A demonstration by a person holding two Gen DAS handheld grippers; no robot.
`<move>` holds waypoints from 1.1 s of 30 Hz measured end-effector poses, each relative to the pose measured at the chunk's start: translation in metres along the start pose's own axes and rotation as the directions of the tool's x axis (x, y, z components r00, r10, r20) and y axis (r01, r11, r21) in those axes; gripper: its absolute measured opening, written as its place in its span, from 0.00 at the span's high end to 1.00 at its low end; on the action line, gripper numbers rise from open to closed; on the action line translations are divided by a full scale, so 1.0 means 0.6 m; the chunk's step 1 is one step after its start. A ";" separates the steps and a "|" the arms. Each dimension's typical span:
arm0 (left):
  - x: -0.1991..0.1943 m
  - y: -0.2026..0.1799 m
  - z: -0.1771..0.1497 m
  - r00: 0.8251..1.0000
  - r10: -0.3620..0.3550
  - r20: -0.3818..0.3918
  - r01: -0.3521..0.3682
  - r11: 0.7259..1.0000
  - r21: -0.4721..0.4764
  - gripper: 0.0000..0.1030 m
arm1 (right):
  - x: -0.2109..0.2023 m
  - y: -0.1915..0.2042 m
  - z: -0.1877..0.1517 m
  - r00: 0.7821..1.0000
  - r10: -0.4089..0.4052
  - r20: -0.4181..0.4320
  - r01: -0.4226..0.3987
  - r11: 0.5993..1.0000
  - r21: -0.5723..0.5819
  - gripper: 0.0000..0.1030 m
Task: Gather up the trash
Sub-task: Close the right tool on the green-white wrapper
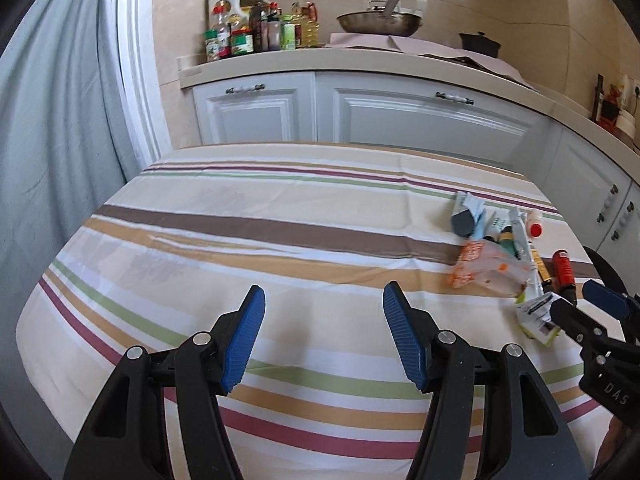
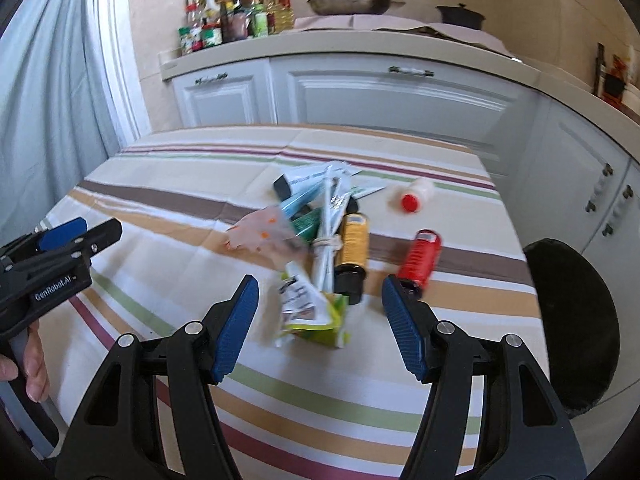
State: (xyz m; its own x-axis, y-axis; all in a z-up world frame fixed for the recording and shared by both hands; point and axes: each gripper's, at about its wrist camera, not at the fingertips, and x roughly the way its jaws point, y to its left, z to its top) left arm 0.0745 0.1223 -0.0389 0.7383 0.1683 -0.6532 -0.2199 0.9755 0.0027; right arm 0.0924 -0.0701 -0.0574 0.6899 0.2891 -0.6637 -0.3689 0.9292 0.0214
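1. Left wrist view: the left gripper (image 1: 323, 312) hangs over bare striped tablecloth (image 1: 240, 240), its blue pads apart with nothing between them. The trash pile (image 1: 500, 256) lies on the cloth to the right of this gripper, and the right gripper's tip reaches in beside the pile.

2. Right wrist view: the right gripper (image 2: 318, 300) is released, holding nothing. The trash pile (image 2: 320, 232) lies just beyond its fingers; a green-and-white wrapper (image 2: 312, 308) shows between them, ungripped. A red bottle (image 2: 420, 258) lies right of the pile, a yellow bottle (image 2: 352, 246) inside it.
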 end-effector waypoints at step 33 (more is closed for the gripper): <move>-0.001 -0.035 -0.007 0.998 -0.062 -0.019 0.063 0.997 0.045 0.41 | -0.036 0.000 -0.015 0.999 0.033 -0.029 -0.034 0.999 -0.035 0.80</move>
State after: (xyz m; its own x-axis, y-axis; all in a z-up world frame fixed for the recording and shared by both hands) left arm 0.0760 0.1010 -0.0414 0.7386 0.1045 -0.6660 -0.1440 0.9896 -0.0044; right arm 0.0720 -0.0786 -0.0498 0.6587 0.3132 -0.6841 -0.4138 0.9102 0.0183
